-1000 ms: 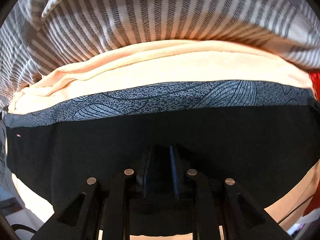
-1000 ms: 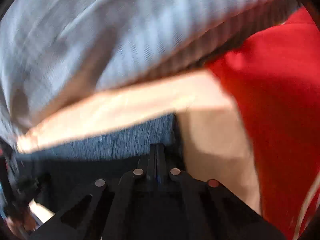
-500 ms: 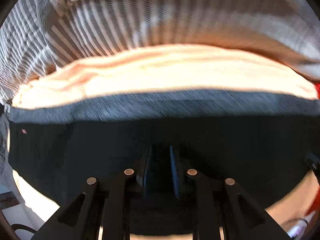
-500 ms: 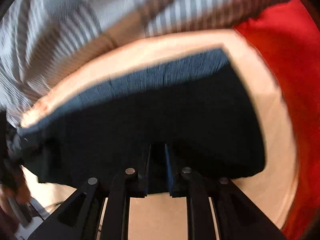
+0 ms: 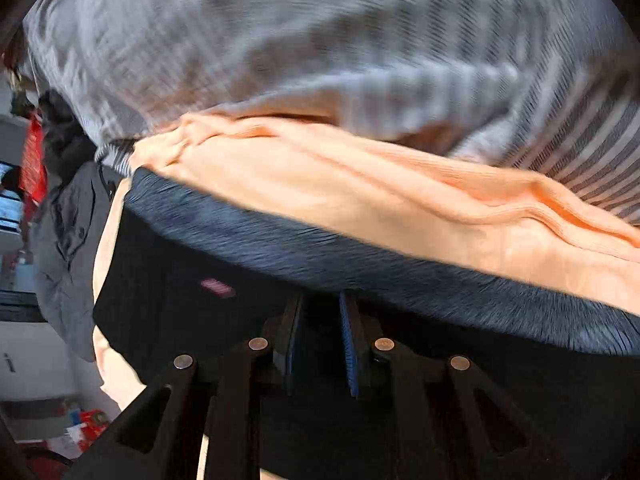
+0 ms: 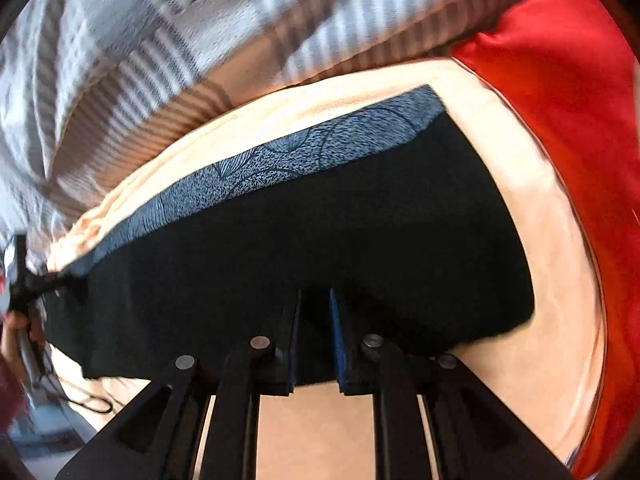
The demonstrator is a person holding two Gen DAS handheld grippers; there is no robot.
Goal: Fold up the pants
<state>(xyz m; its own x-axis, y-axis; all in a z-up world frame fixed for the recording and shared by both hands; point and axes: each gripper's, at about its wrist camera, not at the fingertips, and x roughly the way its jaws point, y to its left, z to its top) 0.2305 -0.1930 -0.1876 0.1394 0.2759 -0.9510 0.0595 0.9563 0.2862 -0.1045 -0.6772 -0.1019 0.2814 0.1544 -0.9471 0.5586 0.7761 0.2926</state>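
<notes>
Striped bedding (image 6: 168,80) crowds pants (image 6: 304,240) beyond; red fabric (image 6: 580,112) right.

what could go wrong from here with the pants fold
1. Both the left gripper and right gripper show a gap between their fingers over the black pants, so the fold may spring back.
2. The pants lie on a wrinkled peach sheet, which could bunch underneath.

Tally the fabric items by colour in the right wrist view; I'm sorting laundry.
Black with blue patterned band: 1, the folded pants
Peach: 1, the sheet beneath them
Red: 1, the cloth
Grey-and-white striped: 1, the bedding
Total: 4
</notes>
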